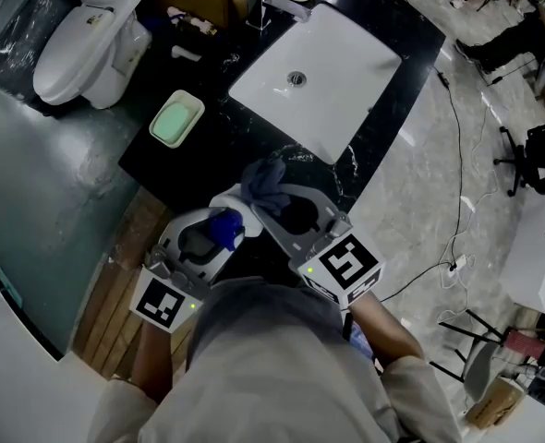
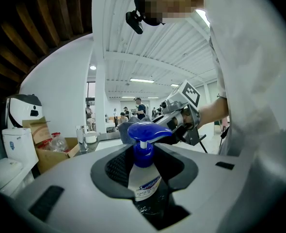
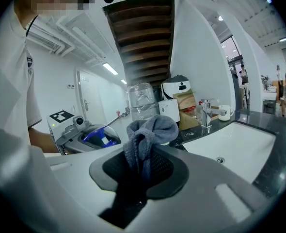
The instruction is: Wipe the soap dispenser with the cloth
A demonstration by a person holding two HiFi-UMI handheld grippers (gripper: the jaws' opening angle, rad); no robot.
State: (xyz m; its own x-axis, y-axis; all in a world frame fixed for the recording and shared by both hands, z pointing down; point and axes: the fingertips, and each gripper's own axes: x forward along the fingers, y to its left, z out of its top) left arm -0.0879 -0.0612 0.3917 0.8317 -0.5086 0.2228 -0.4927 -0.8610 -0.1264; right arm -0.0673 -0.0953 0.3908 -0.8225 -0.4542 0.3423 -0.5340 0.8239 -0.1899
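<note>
Seemingly all the wiping is left: the left gripper [image 1: 204, 241] has its jaws clamped on the soap dispenser [image 2: 144, 181], and the right gripper [image 1: 294, 214] pinches the cloth [image 3: 150, 134] just beside it, over the table's [image 1: 199, 175] near edge.

Light: bright, even, from ceiling strip lamps [image 2: 142, 80] | head view: dimmer, glare on white sink [image 1: 337, 63], black counter [image 1: 212, 141] underexposed | gripper views: fisheye bending, dark vignetted corners, soft foreground.

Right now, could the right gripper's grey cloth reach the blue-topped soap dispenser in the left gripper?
Probably yes: right gripper and left gripper sit side by side, with nothing between grey cloth and blue-topped soap dispenser.
</note>
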